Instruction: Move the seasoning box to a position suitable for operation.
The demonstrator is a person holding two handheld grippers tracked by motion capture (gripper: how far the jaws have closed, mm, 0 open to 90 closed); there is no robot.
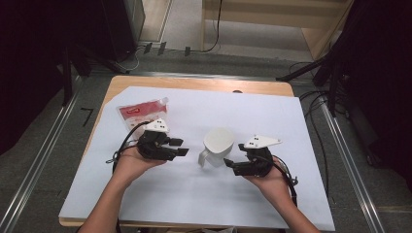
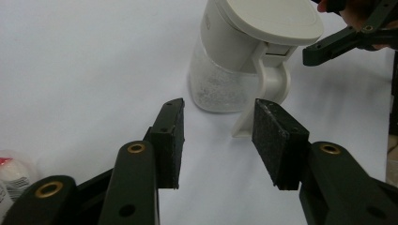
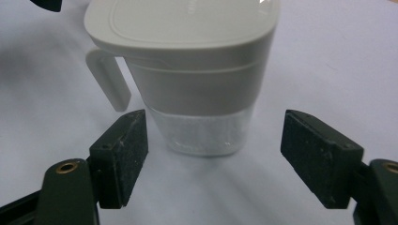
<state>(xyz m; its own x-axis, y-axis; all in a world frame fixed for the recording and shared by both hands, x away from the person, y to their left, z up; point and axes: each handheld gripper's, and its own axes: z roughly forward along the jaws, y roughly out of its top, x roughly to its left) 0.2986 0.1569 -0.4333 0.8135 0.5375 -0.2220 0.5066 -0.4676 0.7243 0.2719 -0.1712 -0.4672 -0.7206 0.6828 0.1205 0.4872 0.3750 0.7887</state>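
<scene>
We see the white lidded plastic jug (image 1: 217, 147) standing upright mid-desk between both empty claws, touching neither, its handle toward our half-open left claw (image 1: 180, 147), while the wide-open right claw (image 1: 228, 164) is nearer its body.

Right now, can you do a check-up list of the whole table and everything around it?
Surface: a white sheet covers the wooden table.
Job's things: a white lidded jug stands upright mid-sheet with its handle toward the person; its clear lower part looks frosty white.
Clutter: a red and white pouch lies flat at the far left of the sheet.
Grippers: the left claw is open, left of the jug, holding nothing. The right claw is open, close beside the jug, not touching it.
Cables: a black cable loops from the left claw; more cables lie on the floor at right.
Surroundings: grey floor, metal rails, dark curtains.
</scene>
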